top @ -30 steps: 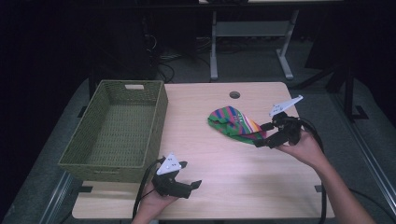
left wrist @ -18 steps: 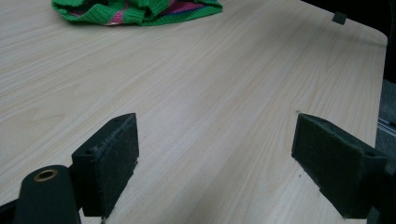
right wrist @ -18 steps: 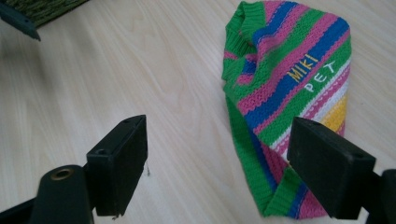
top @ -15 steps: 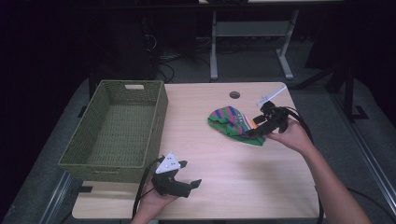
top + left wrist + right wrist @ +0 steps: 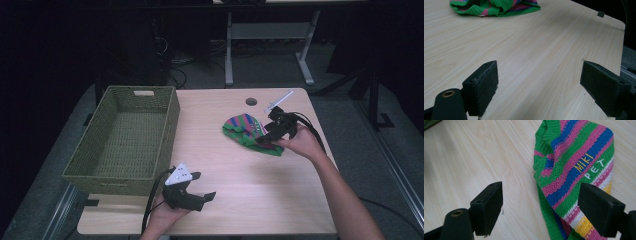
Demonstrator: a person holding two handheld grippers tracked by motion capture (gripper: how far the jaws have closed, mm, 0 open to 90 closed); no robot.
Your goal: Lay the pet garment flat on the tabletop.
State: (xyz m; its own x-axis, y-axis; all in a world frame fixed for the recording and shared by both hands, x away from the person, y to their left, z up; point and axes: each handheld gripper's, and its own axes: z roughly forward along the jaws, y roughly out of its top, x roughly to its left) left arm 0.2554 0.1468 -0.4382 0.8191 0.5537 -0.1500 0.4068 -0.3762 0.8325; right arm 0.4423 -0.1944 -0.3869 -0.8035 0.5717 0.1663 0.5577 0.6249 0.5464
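1. While the right gripper (image 5: 267, 134) hovers at the near edge of the striped knit sweater (image 5: 248, 131), its jaws stand wide apart w/ nothing between the pads yet; in the right gripper view the sweater (image 5: 576, 170) lies flat on the table (image 5: 260, 200), partly under the far-side jaw. Risk: closing from here prob. catches only the green hem or one thin layer, so the knit slips out on the lift.
2. If the jaws come down too steep, the pads may scrape the tabletop and push the fabric into a bunch instead of pinching it.
3. Since the wicker basket (image 5: 125, 137) sits well apart at the table's left, w/ the sweater right of centre, a carry across (if that's the aim) leaves a long dangling tail; it could snag on the basket rim or drag over the wood.
4. Left gripper (image 5: 197, 192) rests at the near edge, jaws also apart & empty, aimed over bare table toward the sweater (image 5: 496, 7). It isn't placed to help, so a one-point grip would leave the sweater hanging lopsided.
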